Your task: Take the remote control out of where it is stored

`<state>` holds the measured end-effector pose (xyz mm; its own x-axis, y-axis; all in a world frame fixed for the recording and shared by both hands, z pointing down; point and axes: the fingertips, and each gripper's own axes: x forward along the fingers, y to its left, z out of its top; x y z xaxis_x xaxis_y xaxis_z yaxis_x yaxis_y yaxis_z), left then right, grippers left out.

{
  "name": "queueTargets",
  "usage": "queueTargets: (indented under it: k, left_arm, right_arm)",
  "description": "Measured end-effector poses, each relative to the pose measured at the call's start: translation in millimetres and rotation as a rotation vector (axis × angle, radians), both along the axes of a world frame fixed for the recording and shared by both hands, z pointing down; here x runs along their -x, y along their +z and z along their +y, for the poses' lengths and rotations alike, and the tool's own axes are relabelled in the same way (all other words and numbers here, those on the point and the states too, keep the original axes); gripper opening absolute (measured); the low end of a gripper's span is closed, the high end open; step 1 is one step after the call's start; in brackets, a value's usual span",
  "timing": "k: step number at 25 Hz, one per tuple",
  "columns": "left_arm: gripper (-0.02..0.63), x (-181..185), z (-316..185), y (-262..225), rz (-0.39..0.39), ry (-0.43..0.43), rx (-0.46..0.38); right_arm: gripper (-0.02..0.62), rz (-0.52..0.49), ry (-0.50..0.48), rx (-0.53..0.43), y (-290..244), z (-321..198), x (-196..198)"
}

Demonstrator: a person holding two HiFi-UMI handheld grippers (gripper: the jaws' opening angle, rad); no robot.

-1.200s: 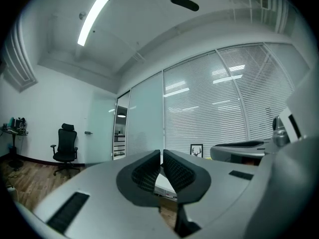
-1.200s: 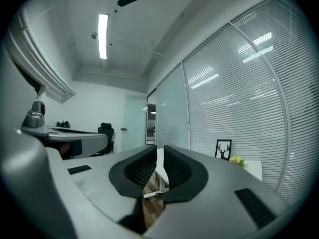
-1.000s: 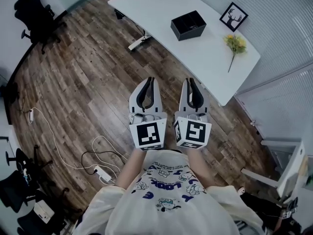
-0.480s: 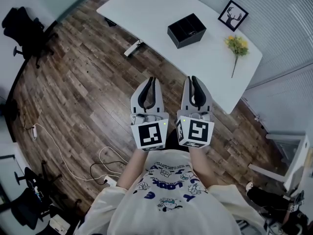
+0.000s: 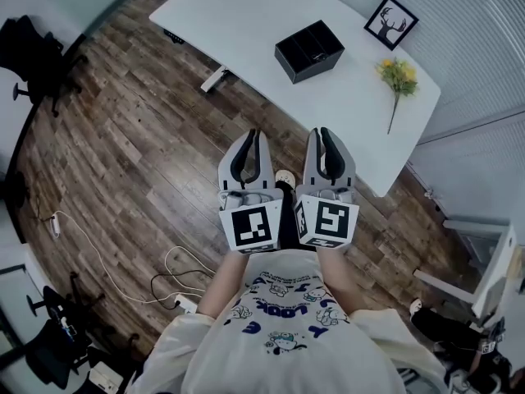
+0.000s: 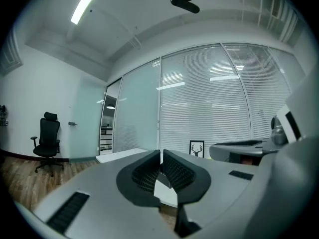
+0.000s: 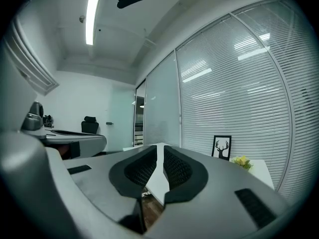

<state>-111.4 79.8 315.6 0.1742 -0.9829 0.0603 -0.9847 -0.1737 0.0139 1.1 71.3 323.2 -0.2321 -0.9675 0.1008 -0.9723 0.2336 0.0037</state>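
Head view has the white table nearer than before, left tongs and right tongs clenched empty

Framed deer picture and yellow flowers on white table

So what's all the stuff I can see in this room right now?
table: one, white, top of the head view
box: one, black, open-topped, on the table
framed deer picture: one, black frame, on the table by the blinds
flowers: one sprig, yellow, on the table right of the box
office chairs: at least two, black, left side
power strip: one, white, on the floor with loose cables
floor: brown wood planks
shirt: one, white with print, the person's
left gripper: grey, shut, empty
right gripper: grey, shut, empty
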Motion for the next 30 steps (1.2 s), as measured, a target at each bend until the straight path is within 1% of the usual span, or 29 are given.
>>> queueTargets:
  k: [3, 8, 11, 13, 15, 22, 26, 30]
  left_arm:
    - [0.031, -2.4, -18.8, 2.2, -0.011, -0.004, 0.010]
    - [0.031, -6.6, -57.8, 2.4, 0.025, -0.022, -0.002]
    - [0.031, -12.7, -83.7, 6.6, 0.010, -0.023, 0.011]
    - [0.031, -18.7, -99.5, 11.0, -0.020, -0.017, 0.030]
    - [0.031, -24.2, -115.9, 13.0, -0.035, -0.015, 0.041]
    - [0.031, -37.0, -168.3, 19.4, -0.021, -0.027, 0.081]
    - [0.031, -49.1, -193.2, 26.0, -0.033, -0.037, 0.103]
    - [0.031, -64.0, -214.3, 33.0, -0.051, -0.023, 0.121]
  right_arm:
    - [0.060, 0.001, -0.002, 0.001, 0.3, -20.8, -3.3]
    - [0.060, 0.004, 0.000, 0.002, 0.8, -59.1, -12.0]
    - [0.060, 0.000, 0.003, 0.009, 4.6, -85.7, -19.9]
    - [0.060, -0.004, 0.002, 0.016, 7.5, -103.5, -24.8]
    - [0.060, -0.008, -0.001, 0.023, 9.0, -121.8, -28.7]
    - [0.060, -0.010, -0.013, 0.043, 12.2, -174.8, -44.2]
    - [0.060, -0.015, -0.016, 0.060, 19.2, -202.3, -57.5]
    - [0.060, -0.012, -0.026, 0.068, 23.8, -227.8, -67.0]
